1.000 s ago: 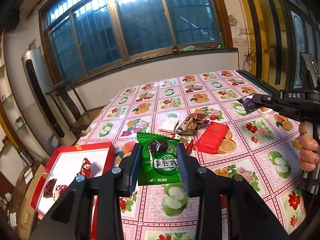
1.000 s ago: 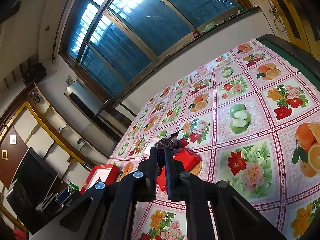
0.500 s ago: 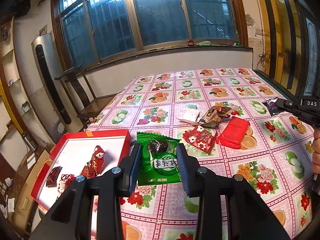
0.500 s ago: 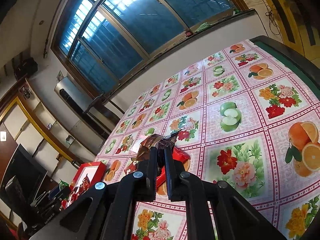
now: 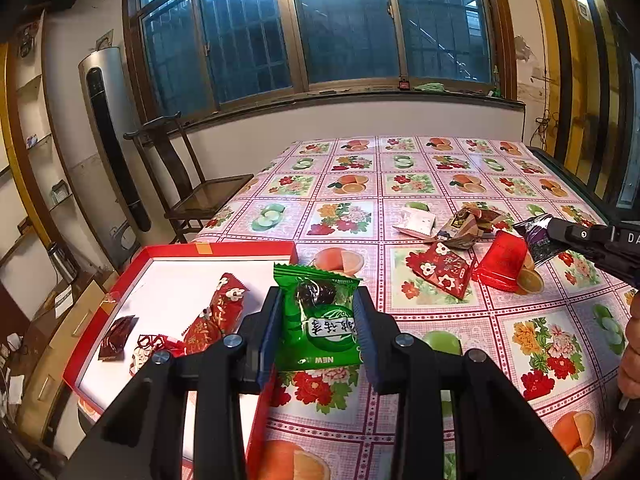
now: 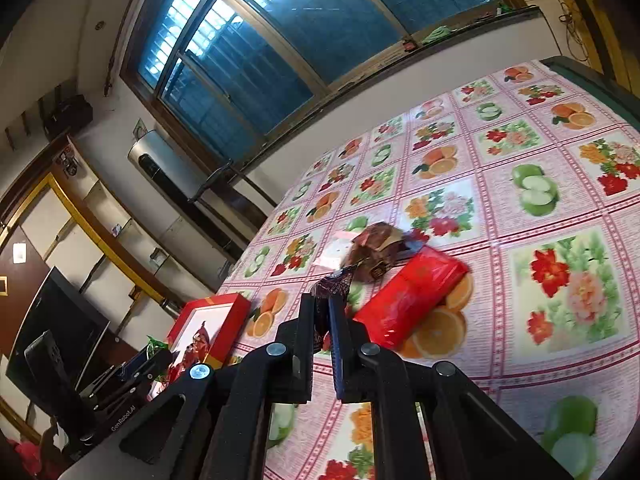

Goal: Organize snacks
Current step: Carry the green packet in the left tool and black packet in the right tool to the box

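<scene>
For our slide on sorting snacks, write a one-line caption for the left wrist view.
Left hand-held gripper holds a green snack packet beside the red tray of wrapped sweets.

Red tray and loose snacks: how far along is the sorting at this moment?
Done: a few wrapped snacks already lie in the red tray. In hand: the left gripper clamps a green packet near the tray's edge, and the right gripper pinches a dark wrapper. Left: a red flowered packet, a red block, a brown wrapper and a white packet remain on the tablecloth.
</scene>
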